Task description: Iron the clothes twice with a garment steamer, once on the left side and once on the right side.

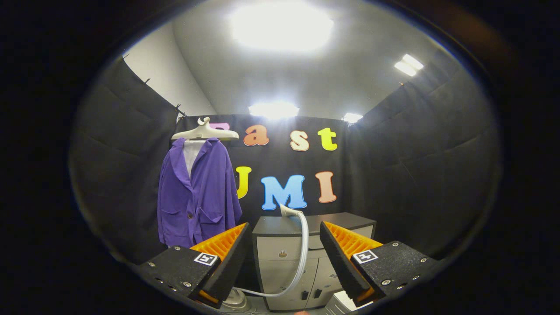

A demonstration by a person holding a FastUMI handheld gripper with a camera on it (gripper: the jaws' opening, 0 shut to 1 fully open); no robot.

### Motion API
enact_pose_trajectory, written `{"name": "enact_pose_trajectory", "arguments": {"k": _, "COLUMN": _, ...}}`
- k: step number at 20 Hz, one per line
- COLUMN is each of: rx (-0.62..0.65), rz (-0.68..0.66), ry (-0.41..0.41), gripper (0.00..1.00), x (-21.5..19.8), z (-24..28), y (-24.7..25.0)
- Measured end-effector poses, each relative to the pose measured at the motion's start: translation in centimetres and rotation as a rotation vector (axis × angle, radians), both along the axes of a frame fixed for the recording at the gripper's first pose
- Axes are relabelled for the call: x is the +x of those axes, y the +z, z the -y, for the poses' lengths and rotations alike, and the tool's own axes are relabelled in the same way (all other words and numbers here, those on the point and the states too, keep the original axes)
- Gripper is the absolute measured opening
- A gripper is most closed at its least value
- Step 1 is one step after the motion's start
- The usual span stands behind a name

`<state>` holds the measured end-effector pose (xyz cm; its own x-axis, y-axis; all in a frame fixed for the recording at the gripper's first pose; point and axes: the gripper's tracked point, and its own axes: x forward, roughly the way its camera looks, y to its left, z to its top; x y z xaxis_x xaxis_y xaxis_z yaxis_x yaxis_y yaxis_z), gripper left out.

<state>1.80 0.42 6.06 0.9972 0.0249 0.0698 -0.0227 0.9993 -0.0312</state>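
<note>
A purple jacket (197,192) hangs on a pale hanger (204,132) against the booth's back wall, beyond and left of my left finger. The steamer head (288,211) rests on top of a low cabinet, and its pale hose (302,253) curves down in front of the cabinet to a base (236,302) near the floor. My gripper (283,245) is open, its fingers spread wide with nothing held; the hose and cabinet show through the gap, well beyond the fingertips.
A low grey cabinet (345,221) with a dark top, a drawer and doors stands against the back wall. Black cloth walls close in on the left and right. A white object (343,303) sits on the floor by the right finger.
</note>
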Motion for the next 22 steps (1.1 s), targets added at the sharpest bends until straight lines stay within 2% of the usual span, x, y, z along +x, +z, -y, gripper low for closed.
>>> {"name": "enact_pose_trajectory", "arguments": {"k": 7, "rx": 0.002, "rz": 0.005, "ry": 0.056, "gripper": 0.96, "x": 6.6, "z": 0.6, "y": 2.6}}
{"name": "enact_pose_trajectory", "arguments": {"k": 17, "rx": 0.026, "rz": -0.095, "ry": 0.058, "gripper": 0.96, "x": 22.2, "z": 6.3, "y": 3.5}}
{"name": "enact_pose_trajectory", "arguments": {"k": 22, "rx": 0.088, "rz": -0.133, "ry": 0.100, "gripper": 0.96, "x": 28.6, "z": 8.0, "y": 3.3}}
